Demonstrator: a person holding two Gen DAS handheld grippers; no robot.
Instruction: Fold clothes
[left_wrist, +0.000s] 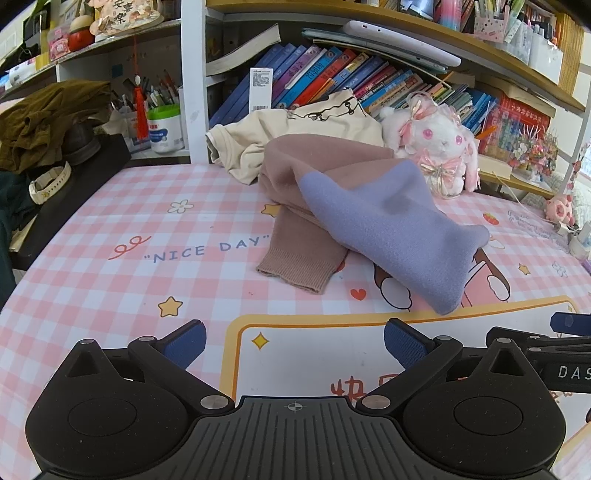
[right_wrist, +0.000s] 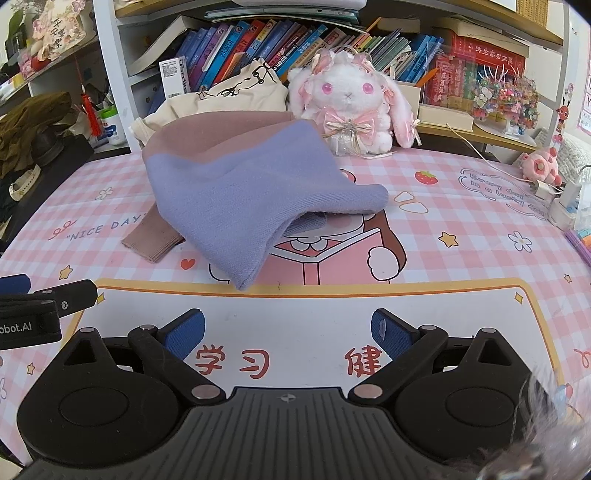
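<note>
Sweater (left_wrist: 388, 229), knit, mauve-pink upper part with a lavender lower part, lies in a loose heap on the desk (left_wrist: 110, 295) straight ahead of both sets of jaws, not touched by either. Nearest bit is a lavender corner pointing at the jaws; a pink ribbed cuff (left_wrist: 295, 269) sticks out ahead-left of the left jaws.

Handling, my read: light, soft, floppy, no stiffness. Will sag and drag on the mat, fuzzy knit so unlikely to slip. Best grips: the ribbed cuff or the lavender hem edge (right_wrist: 243, 280), thicker there. Needs spreading flat before any fold.

Left gripper (left_wrist: 293, 343): jaws spread wide, nothing between them. Right gripper (right_wrist: 288, 332): same, spread and empty. Both hang over the white panel of the desk mat, just beside each other.

Beyond the sweater: cream t-shirt (left_wrist: 295, 129) bunched behind it, touching. Plush rabbit (right_wrist: 351, 107) ahead-right, close to the sweater's far edge. Book shelf (left_wrist: 332, 74) at the back.
</note>
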